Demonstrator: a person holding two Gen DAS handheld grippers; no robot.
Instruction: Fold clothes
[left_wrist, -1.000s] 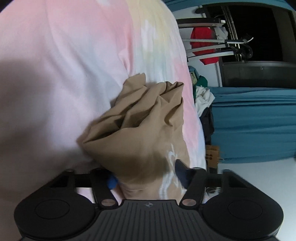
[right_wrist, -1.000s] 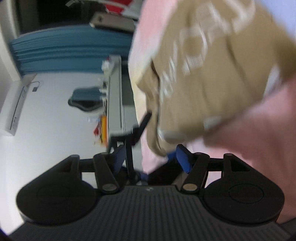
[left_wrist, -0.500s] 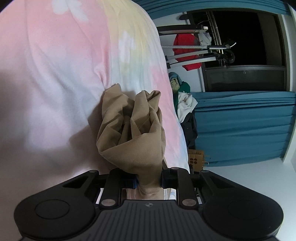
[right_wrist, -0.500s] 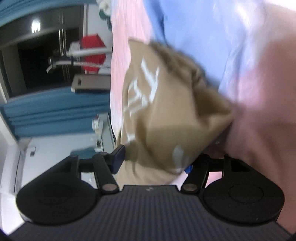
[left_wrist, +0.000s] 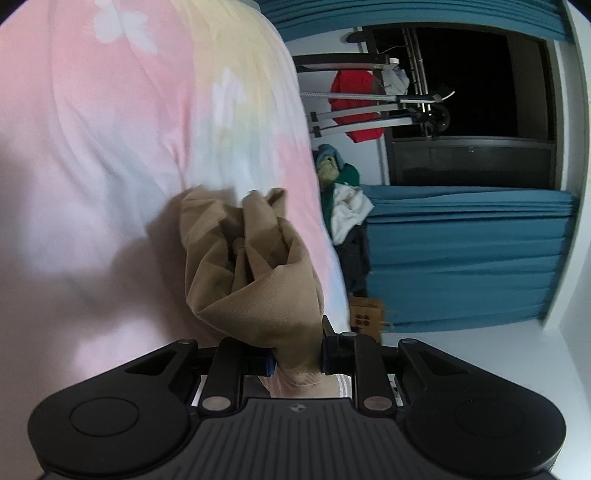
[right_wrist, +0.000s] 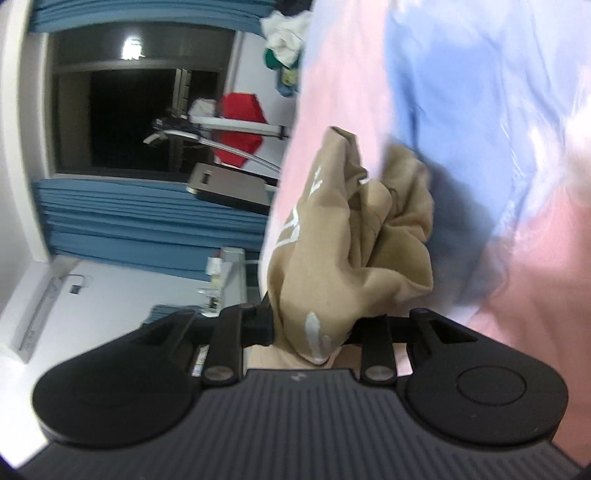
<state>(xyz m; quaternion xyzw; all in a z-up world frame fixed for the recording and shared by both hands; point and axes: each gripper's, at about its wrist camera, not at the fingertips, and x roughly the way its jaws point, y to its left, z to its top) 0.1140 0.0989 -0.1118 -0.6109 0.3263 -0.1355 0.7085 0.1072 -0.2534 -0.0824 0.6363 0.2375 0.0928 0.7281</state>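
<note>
The tan garment (left_wrist: 255, 273) is bunched over a pastel pink, yellow and blue bedsheet (left_wrist: 110, 155), with white lettering visible on one fold. The left gripper (left_wrist: 295, 360) is clamped on one bundle of its cloth. The right gripper (right_wrist: 310, 330) has another bundle between its jaws, which are closing onto it. Beyond the bed hang blue curtains (left_wrist: 469, 254) and a red cloth (left_wrist: 354, 105) on a drying rack.

Indoor light soft, even. Dark window (left_wrist: 469, 81) beyond left tongs (left_wrist: 295, 360). Ceiling lamp reflection (right_wrist: 131, 48) glares far left of right tongs (right_wrist: 308, 328). Right view motion-blurred; bedspread (right_wrist: 461, 122) smeared. Fisheye bends edges, black corners. Garment (left_wrist: 255, 266) casts soft shadow leftward.
</note>
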